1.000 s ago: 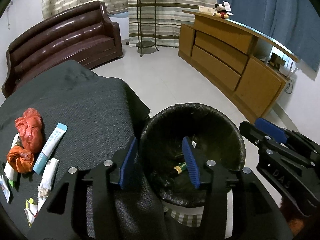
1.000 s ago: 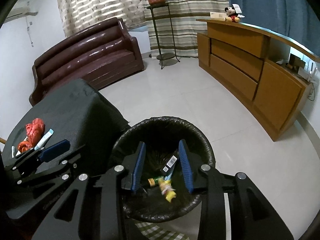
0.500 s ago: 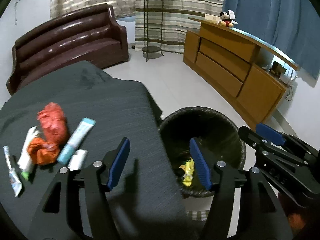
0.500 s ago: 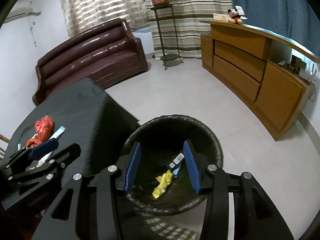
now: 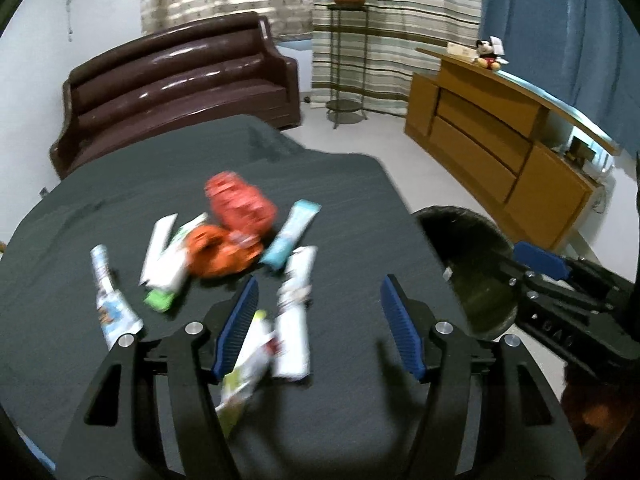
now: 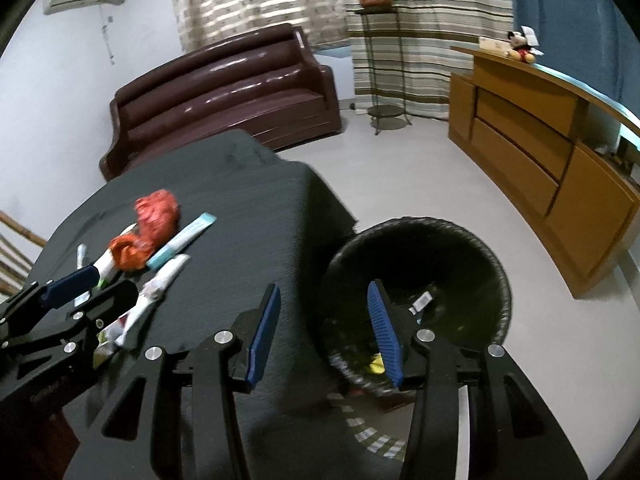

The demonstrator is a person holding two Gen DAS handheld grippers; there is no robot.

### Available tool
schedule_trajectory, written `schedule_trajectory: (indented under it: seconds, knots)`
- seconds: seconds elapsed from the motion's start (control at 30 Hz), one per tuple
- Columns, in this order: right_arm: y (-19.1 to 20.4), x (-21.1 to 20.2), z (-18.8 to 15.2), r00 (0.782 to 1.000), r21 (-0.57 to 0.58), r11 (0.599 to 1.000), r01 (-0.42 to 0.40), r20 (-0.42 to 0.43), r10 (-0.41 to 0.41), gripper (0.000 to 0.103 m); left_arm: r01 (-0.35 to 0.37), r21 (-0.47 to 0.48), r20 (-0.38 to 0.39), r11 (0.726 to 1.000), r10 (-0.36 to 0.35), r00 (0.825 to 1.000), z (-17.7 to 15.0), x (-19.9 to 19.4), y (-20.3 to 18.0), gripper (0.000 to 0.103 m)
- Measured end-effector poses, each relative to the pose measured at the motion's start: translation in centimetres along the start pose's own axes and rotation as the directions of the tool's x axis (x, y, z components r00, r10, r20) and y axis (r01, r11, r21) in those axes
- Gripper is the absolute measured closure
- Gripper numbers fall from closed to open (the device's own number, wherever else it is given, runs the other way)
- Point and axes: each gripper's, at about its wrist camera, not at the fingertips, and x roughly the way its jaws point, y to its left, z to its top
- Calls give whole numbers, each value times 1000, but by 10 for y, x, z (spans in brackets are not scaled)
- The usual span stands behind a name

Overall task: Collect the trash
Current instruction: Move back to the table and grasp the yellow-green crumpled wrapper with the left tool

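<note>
**Returning from the bin for more trash**

Swinging away from the lined bin [image 6: 420,280], where dropped wrappers now lie, both grippers face the dark table [image 5: 340,200] beside it. The left gripper [image 5: 316,320] has widened its jaws and hangs empty over the remaining pile; the right gripper [image 6: 324,328], also released, straddles the table edge. Largest is the crumpled red bag [image 5: 240,204], then the orange wad [image 5: 218,252], flattened tubes, and a white tube [image 5: 294,312] nearest the bin.

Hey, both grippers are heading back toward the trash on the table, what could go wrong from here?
1. The wrappers and tubes overlap, so the left hand-held gripper, open, may pinch two or nudge one off the table.
2. The bin stands below the table edge, and a loosely held piece could miss it.
</note>
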Motion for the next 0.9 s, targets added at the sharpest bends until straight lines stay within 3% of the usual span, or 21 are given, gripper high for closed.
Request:
schedule_trajectory:
  seconds: [0.3,0.63,0.83,0.9]
  knots:
    - [40,-2,-9,999,-60,998,-30,-20,29,57,-44,-43,-38,998,42,998,-29,-7,41,41]
    - [62,0,-11,999,-81,996,-44,-33,41,56,-22,-26,-106,999,20,994,-50,10,51,41]
    - [74,3,-11,998,-94,994,-57,-44,53,55,17,-43,-120,999,-22,992,-49,18,55,61]
    - [77,5,-11,997,-99,993,-62,-48,58,55,23,-41,-117,999,-28,993,-49,17,56,76]
